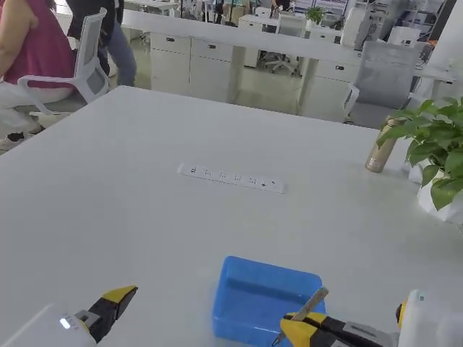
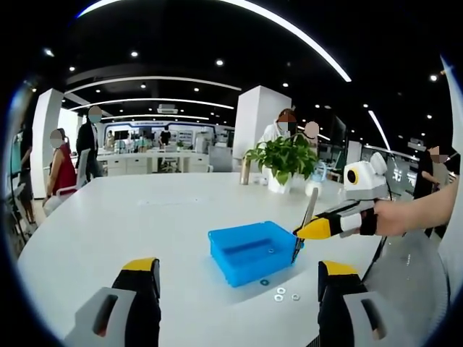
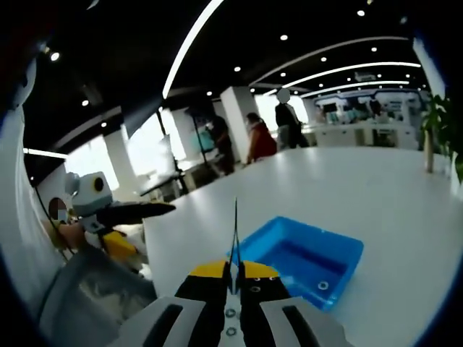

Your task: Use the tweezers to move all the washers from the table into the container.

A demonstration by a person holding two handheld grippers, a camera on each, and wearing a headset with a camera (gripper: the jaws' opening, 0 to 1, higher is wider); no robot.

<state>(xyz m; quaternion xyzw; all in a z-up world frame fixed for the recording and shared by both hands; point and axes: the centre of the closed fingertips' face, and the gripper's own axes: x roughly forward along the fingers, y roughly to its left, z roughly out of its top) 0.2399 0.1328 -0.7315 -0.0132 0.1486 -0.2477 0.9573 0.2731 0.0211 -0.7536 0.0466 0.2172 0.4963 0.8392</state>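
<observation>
A: Gripper condition?
B: The tweezers (image 3: 235,230) are being clamped by the right gripper (image 3: 233,270) at the rim of the blue container (image 1: 249,300); the left gripper (image 2: 239,267) is being held released, empty.
A: Progress?
B: One washer (image 3: 323,285) is being noted inside; several loose washers (image 2: 281,293) are lying on the surface (image 2: 145,217) just beside it. Most work is being judged outstanding.

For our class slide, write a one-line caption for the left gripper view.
Right tongs hold tweezers at the edge of the blue container; loose washers lie on the table beside it.
</observation>
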